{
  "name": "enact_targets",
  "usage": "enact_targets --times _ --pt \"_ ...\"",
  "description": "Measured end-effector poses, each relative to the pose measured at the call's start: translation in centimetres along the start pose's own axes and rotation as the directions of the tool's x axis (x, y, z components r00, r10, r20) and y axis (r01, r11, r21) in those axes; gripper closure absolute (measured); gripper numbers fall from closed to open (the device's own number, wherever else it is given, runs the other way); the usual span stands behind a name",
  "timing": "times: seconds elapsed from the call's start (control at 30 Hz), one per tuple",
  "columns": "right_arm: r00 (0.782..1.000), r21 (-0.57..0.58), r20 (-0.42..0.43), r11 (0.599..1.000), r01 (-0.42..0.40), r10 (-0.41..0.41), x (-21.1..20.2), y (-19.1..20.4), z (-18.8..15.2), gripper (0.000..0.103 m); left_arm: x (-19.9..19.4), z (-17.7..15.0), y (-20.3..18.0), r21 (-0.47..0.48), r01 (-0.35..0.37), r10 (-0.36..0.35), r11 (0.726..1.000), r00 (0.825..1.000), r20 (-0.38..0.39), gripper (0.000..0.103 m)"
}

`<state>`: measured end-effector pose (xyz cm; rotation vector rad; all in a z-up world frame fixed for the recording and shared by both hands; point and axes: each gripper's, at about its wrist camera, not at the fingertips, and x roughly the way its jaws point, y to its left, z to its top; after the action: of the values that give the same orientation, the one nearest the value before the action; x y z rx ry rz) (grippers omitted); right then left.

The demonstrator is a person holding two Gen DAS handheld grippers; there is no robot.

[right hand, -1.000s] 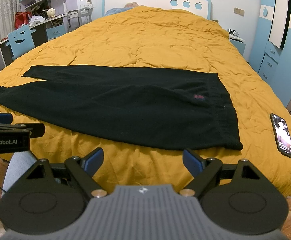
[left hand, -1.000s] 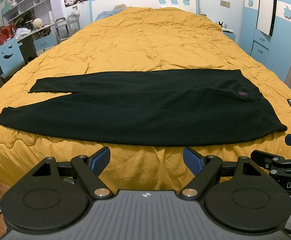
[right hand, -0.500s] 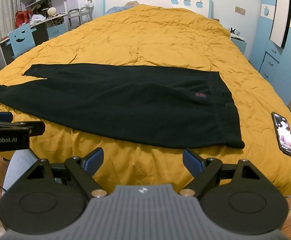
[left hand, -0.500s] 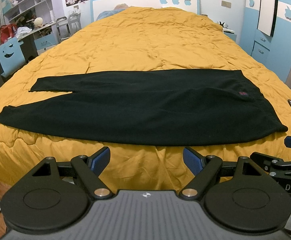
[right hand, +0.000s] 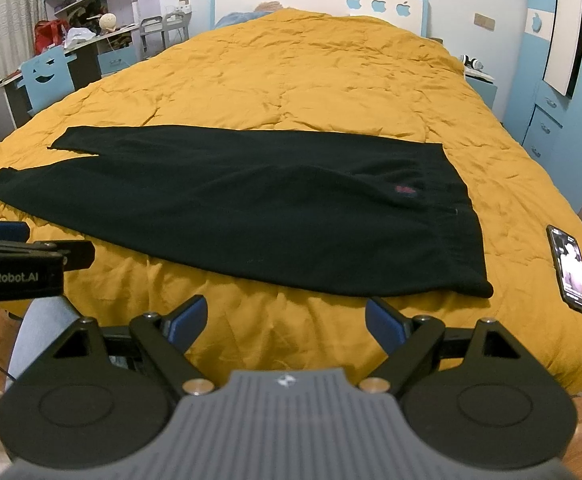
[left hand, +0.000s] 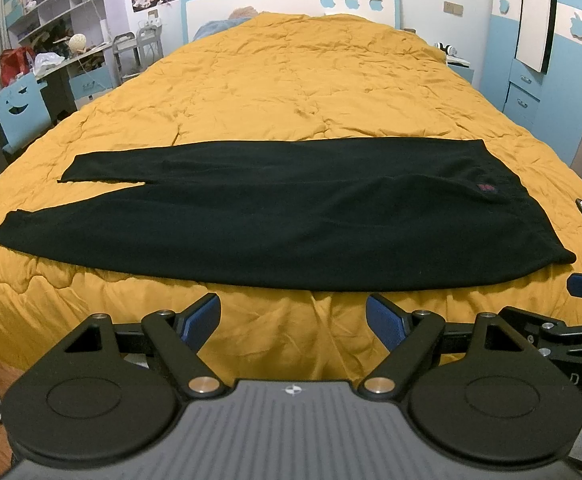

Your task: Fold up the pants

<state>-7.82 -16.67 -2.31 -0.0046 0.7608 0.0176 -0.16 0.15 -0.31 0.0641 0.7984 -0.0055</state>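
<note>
So nothing's folded yet: the black pants (left hand: 291,216) are lying flat across mid-frame on the yellow bed (left hand: 299,80). Left gripper (left hand: 293,316) and right gripper (right hand: 285,318) are both hovering wide open, holding nothing.

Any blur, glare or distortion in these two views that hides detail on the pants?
Left wrist view: sharp, strong fisheye bending of the bed edge; the black pants read as a near-flat dark mass with few visible folds. Right wrist view: also sharp, dark vignette in the corners; the phone screen is lit, without glare. Both open tongs are in focus.
</note>
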Motion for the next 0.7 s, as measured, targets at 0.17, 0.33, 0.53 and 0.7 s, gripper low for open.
enact_targets --times 0.17,0.33,0.53,0.7 --pt "1.000 0.000 0.000 1.000 -0.016 0.016 0.1 -0.1 0.1 0.021 0.2 -0.1 0.4 -0.003 0.001 -0.001 1.000 1.000 -0.005 0.007" --pt "0.997 0.006 0.050 0.999 -0.054 0.054 0.4 -1.4 0.8 0.021 0.6 0.4 1.1 0.013 -0.034 0.034 0.999 0.999 0.016 0.013" --pt "0.982 -0.083 0.159 0.992 -0.091 0.104 1.2 -3.3 2.1 0.021 1.5 1.6 3.8 0.075 -0.070 0.063 0.995 0.994 0.086 0.018" --pt "0.975 -0.162 0.153 0.977 -0.140 0.164 3.7 -5.8 3.0 0.021 3.3 2.2 6.6 0.165 -0.076 0.051 0.983 0.987 0.150 0.021"
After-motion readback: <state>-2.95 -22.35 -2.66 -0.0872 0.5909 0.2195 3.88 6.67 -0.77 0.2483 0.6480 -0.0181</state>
